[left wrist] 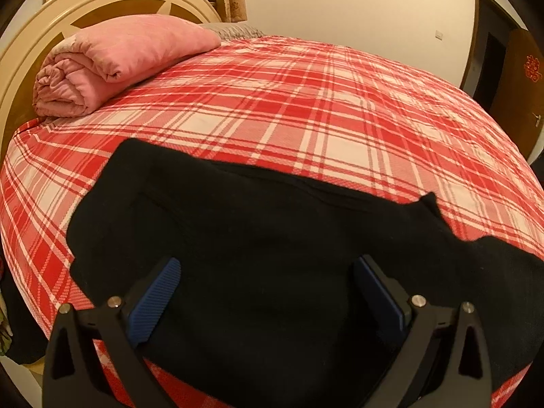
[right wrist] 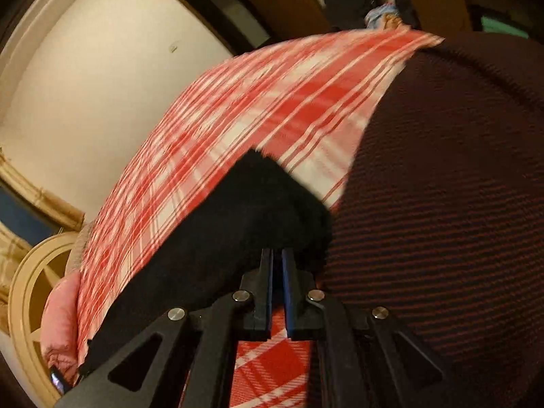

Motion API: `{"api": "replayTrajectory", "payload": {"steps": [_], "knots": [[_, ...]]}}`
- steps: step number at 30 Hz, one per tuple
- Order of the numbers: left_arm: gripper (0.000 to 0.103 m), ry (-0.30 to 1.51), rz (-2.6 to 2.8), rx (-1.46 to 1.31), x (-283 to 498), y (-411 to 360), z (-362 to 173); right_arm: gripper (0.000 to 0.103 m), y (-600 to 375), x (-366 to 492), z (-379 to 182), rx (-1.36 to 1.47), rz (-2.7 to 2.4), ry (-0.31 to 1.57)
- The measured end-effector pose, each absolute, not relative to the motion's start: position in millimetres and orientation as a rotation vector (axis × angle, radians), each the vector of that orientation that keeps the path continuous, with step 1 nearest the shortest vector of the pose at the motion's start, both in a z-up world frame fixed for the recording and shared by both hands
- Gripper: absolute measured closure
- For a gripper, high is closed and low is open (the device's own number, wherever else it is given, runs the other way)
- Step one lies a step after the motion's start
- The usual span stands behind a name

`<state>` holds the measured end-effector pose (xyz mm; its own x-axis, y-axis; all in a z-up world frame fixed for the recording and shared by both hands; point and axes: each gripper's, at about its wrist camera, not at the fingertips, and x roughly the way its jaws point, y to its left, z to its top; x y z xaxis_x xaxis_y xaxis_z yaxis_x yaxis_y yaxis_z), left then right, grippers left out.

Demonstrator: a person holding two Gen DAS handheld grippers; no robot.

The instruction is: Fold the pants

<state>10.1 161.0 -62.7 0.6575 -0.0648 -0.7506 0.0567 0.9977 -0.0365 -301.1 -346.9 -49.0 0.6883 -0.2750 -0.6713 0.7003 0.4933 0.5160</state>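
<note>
While the black pants (left wrist: pixel 258 238) lay spread over the near edge of the bed (left wrist: pixel 306 108), partly doubled over with a loose tab of cloth toward the right, the left gripper (left wrist: pixel 268 292) hung above them with its jaws wide and nothing between its blue pads (left wrist: pixel 156 299); the right gripper (right wrist: pixel 277 272) had its jaws pinched nearly together on a bunched end of the same black cloth, lifted off the sheet in a blurred, tilted view. The fabric looked soft, thick and limp, likely light but quick to sag and slide; a hem or waistband edge seemed the best hold, since a pinch mid-panel would only gather a lump. The bed was covered in a red-and-white plaid sheet; a rolled pink quilt (left wrist: pixel 112 64) sat at its far-left corner against a cream headboard (left wrist: pixel 102 3); pale walls and a dark wooden door (left wrist: pixel 510 85) stood beyond the right edge.
</note>
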Motion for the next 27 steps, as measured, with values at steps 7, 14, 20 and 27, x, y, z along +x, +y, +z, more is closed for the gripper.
{"api": "replayTrajectory", "payload": {"steps": [7, 14, 20, 27], "knots": [[0.000, 0.750, -0.192, 0.038, -24, 125, -27, 0.023, -321, -292, -16, 0.815, -0.539, 0.520], [0.000, 0.698, -0.399, 0.091, -55, 61, -8, 0.052, -300, -255, -53, 0.806, -0.511, 0.632], [0.000, 0.741, -0.476, 0.127, -69, 29, -18, 0.065, -312, -238, -70, 0.878, -0.529, 0.582], [0.000, 0.757, -0.513, 0.137, -76, 18, -19, 0.099, -304, -236, -63, 0.777, -0.524, 0.642]]}}
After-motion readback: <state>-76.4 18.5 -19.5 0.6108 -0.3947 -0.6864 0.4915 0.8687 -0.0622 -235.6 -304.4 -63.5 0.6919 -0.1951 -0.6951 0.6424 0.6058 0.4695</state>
